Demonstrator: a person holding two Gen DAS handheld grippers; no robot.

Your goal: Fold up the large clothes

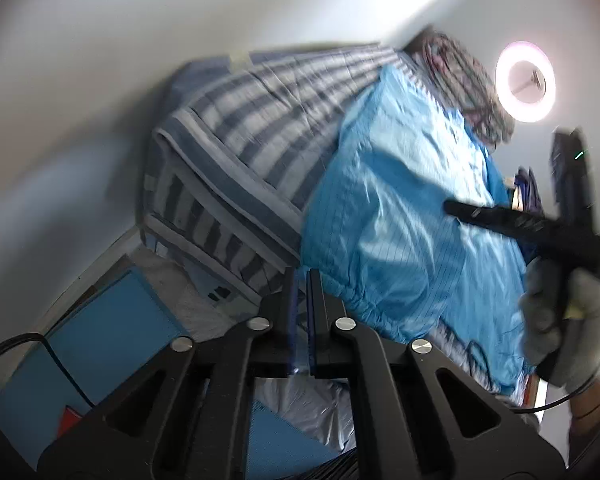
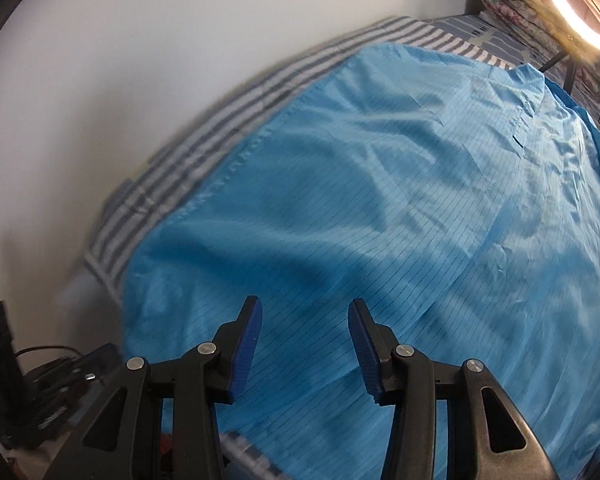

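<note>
A striped bedspread (image 2: pixel 204 148) by the wall, ring light (image 1: pixel 526 82) glowing.

Left claw (image 1: pixel 301 280) nearly closed at blue garment (image 1: pixel 400 216) hem; striped bedding (image 1: pixel 252 128) beneath; ring light (image 1: pixel 525 81) lit.

Left wrist cam: off bed (image 1: pixel 236 184) edge, facing across. Right wrist cam: close, steeply down. Shared: blue garment (image 1: pixel 400 216), ring lamp (image 1: pixel 526 82).

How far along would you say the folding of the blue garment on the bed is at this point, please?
Done: the blue garment lies spread over the striped bedcover, with no fold visible. In hand: the left gripper sits nearly shut at the elastic hem, though a pinch of cloth isn't clear; the right gripper hangs open above the fabric. Left: apparently every fold.
</note>
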